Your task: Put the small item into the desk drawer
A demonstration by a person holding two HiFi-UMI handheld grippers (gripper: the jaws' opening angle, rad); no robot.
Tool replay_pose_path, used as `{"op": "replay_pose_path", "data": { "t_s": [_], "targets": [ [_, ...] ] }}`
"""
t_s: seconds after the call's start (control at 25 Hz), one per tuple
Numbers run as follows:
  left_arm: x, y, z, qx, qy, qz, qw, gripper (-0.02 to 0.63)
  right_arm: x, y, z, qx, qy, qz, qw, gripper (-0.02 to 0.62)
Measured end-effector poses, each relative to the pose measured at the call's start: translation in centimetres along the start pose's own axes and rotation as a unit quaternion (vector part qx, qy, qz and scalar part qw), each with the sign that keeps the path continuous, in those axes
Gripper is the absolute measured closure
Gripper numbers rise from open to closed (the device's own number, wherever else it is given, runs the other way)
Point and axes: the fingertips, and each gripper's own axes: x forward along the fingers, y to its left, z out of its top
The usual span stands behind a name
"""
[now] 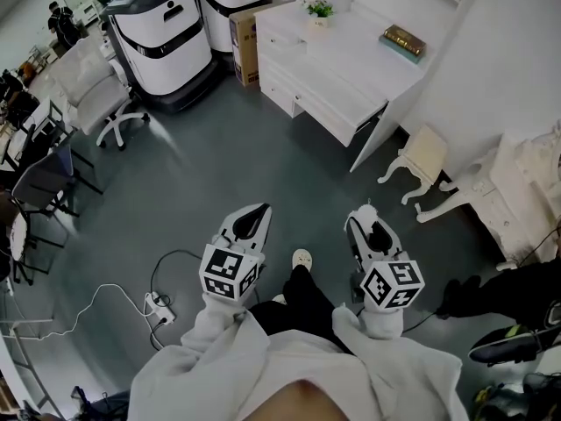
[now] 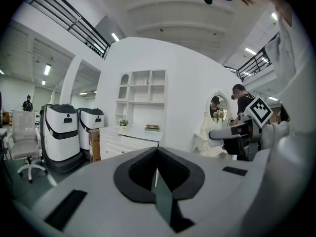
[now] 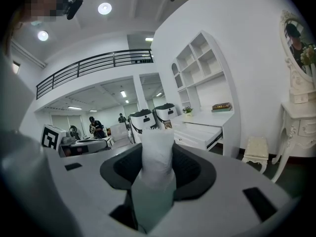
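My right gripper (image 1: 366,216) is shut on a small white soft item (image 3: 157,152) that sticks up from between its jaws; the same white item (image 1: 368,209) peeks out at the jaw tips in the head view. My left gripper (image 1: 259,210) is shut with nothing in it, its jaws meeting edge to edge (image 2: 157,171). Both are held low in front of me over the grey floor. The white desk (image 1: 351,55) stands well ahead, against the wall. Its drawer (image 3: 197,136) is pulled partly out, and the drawer front (image 1: 355,112) shows under the desktop.
A potted plant (image 1: 318,11) and a book (image 1: 404,40) lie on the desktop. A small cream stool (image 1: 423,156) stands beside the desk, a white dresser (image 1: 513,191) further right. Two large white machines (image 1: 162,33), a cardboard box (image 1: 245,46) and an office chair (image 1: 96,99) stand at left. A power strip with cable (image 1: 158,305) lies near my feet.
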Motion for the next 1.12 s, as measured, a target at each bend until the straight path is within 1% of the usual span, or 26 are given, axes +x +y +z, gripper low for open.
{"op": "replay_pose_path", "data": {
  "t_s": [0.12, 0.36, 0.6, 0.8, 0.96, 1.12],
  "targets": [
    [1.9, 0.7, 0.8, 0.001, -0.002, 0.001, 1.0, 0.589, 1.3, -1.0, 1.0, -0.003, 0.001, 0.007, 1.0, 0.407],
    [7.0, 1.7, 2.0, 0.005, -0.005, -0.002, 1.0, 0.589, 5.1, -4.6, 3.0, 0.004, -0.002, 0.013, 1.0, 0.407],
    [11.9, 4.2, 3.1, 0.007, -0.001, 0.018, 0.9998, 0.589, 10.3, -7.6, 5.2, 0.005, 0.001, 0.03, 1.0, 0.407],
    [15.1, 6.3, 3.1, 0.001, 0.006, 0.033, 0.9994, 0.589, 14.1, -9.6, 6.3, 0.006, 0.008, 0.043, 0.999, 0.407],
    [17.8, 7.0, 2.9, -0.005, 0.013, 0.035, 0.9993, 0.589, 16.2, -11.4, 6.7, 0.011, 0.016, 0.046, 0.999, 0.407],
    [20.3, 7.4, 3.3, -0.005, 0.01, 0.036, 0.9993, 0.589, 18.1, -12.9, 7.3, 0.01, 0.019, 0.051, 0.998, 0.407]
  ]
}}
